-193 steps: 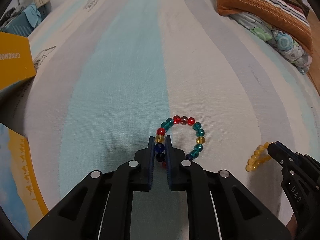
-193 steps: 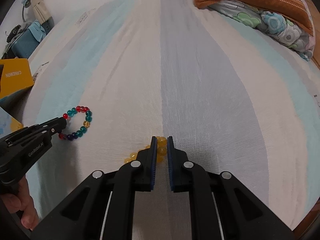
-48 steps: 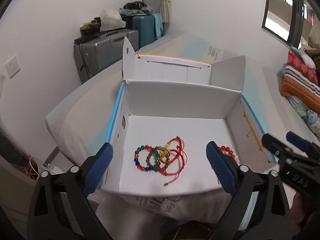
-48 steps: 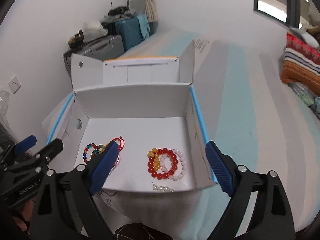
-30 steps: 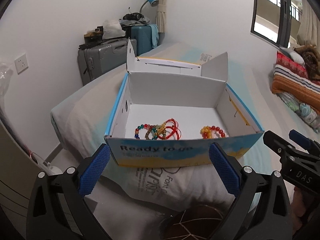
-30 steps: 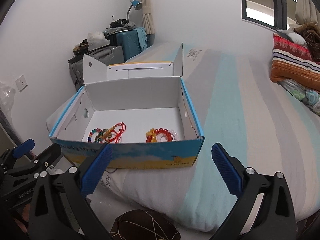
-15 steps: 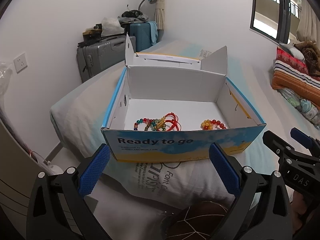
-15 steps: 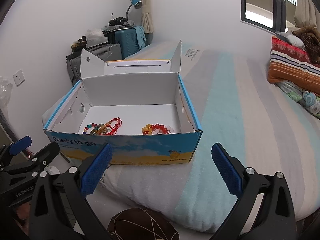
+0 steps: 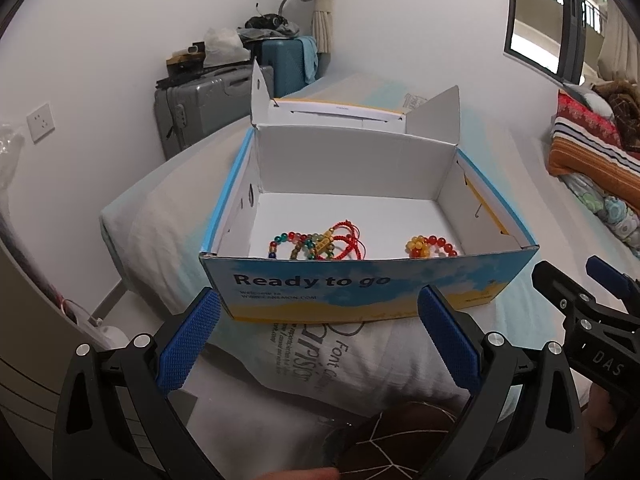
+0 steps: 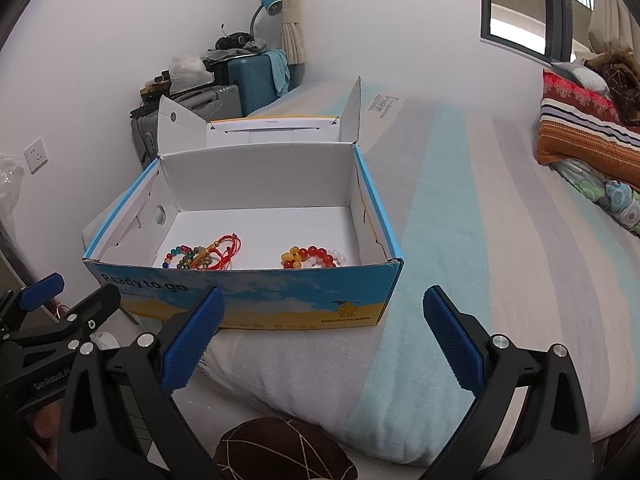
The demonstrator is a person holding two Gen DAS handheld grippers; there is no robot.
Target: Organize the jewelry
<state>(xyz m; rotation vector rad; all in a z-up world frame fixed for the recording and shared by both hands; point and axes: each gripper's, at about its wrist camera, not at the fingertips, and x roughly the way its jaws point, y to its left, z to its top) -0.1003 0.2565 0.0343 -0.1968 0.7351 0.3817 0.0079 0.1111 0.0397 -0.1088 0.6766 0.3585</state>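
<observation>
An open blue and yellow cardboard box (image 9: 360,284) (image 10: 280,300) stands on the corner of the bed. Inside at the left lie a multicoloured bead bracelet (image 9: 292,240) (image 10: 180,254) and red cord bracelets (image 9: 348,240) (image 10: 224,250). At the right lie yellow and red bead bracelets (image 9: 428,246) (image 10: 310,258). My left gripper (image 9: 320,300) is open and empty, in front of the box's near wall. My right gripper (image 10: 324,298) is open and empty too, also short of the box. Each gripper shows at the edge of the other's view.
The striped bed sheet (image 10: 480,240) stretches to the right, with folded blankets (image 10: 588,132) at its far end. A grey suitcase (image 9: 196,108) and a teal suitcase (image 10: 256,76) stand by the wall behind the box. A brown cushion (image 10: 280,452) lies below the grippers.
Both grippers held bracelets on the sheet 6.4 s ago; those now lie in the box. Over the last seconds both open grippers drew back and lowered from above the box.
</observation>
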